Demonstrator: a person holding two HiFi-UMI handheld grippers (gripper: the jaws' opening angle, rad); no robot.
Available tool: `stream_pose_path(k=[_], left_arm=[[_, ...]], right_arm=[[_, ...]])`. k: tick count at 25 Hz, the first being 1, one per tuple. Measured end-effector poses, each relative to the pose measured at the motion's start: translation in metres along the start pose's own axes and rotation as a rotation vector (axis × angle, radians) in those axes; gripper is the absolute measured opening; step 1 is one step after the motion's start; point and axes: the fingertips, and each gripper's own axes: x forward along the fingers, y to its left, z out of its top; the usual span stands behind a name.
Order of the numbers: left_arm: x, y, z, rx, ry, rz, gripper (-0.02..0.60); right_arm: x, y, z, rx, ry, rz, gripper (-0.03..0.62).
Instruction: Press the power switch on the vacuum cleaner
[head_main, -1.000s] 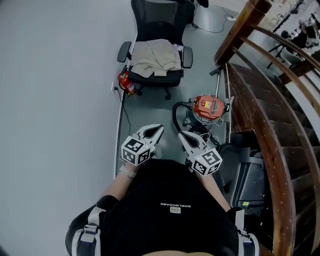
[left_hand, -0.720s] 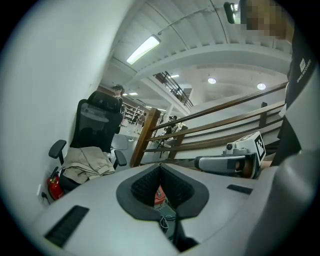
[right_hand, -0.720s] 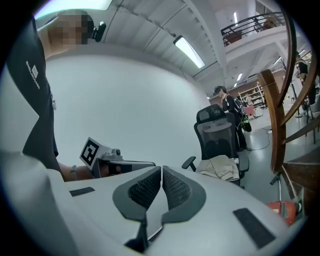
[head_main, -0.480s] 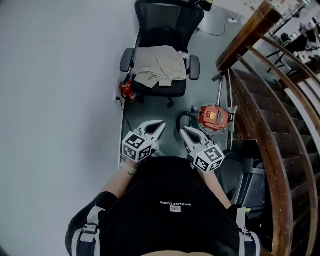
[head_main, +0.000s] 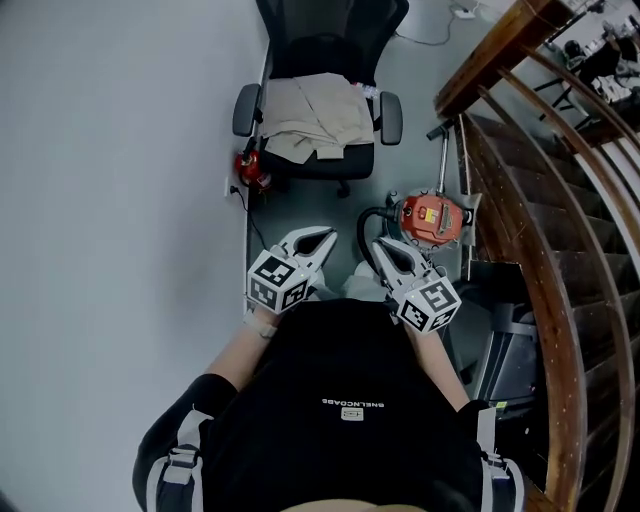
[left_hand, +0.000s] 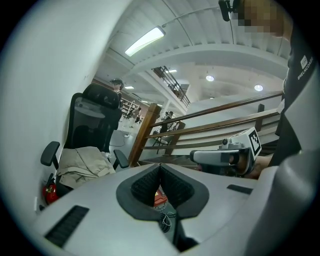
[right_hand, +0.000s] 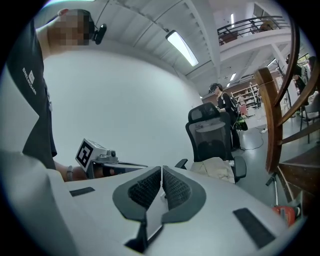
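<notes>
On the floor to the right, just beside the stair rail (head_main: 500, 170), sits the vacuum (head_main: 435, 218). Its red top faces up. That is probably where the power switch is, though the switch is too small to pick out. A black hose (head_main: 362, 226) loops off the vacuum's left side, and a metal wand (head_main: 443, 158) leans up on its far side.

Both tools are carried close to the person's waist, side by side and pointing away from the body. The forearms are bent in against the torso. This looks like a walking-up pose, well apart from the vacuum, with nothing reached for yet.

The left gripper (head_main: 322, 236) aims toward the chair (head_main: 320, 70) and the cloth (head_main: 315, 118) draped on it. Its jaws are pressed together with nothing between them, and a sliver of the red vacuum shows through the gap behind its pads. The right gripper (head_main: 384, 248) is also clenched and empty, and its tip is the nearer one to the vacuum.

Closed jaws give a single blunt point, which suits pushing a switch. By my reading the right tool is the likelier presser, and the person would need to stoop and swing it far-right.
</notes>
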Motion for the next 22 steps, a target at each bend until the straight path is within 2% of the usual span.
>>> stream_pose_path(k=[11,18,22], left_arm=[[0.071,-0.011,0.004,0.000,0.076,-0.003,0.015],[0.114,-0.022,-0.003,-0.004,0.124,0.023,0.015],[0.135,-0.027,-0.005,-0.012,0.143,0.048,0.015]], right_arm=[[-0.015,-0.083,0.000,0.050,0.032,-0.010,0.029],[-0.030,-0.157,-0.017,0.077,0.068,-0.059,0.029],[-0.039,-0.202,-0.035,0.045,0.122,-0.091,0.031]])
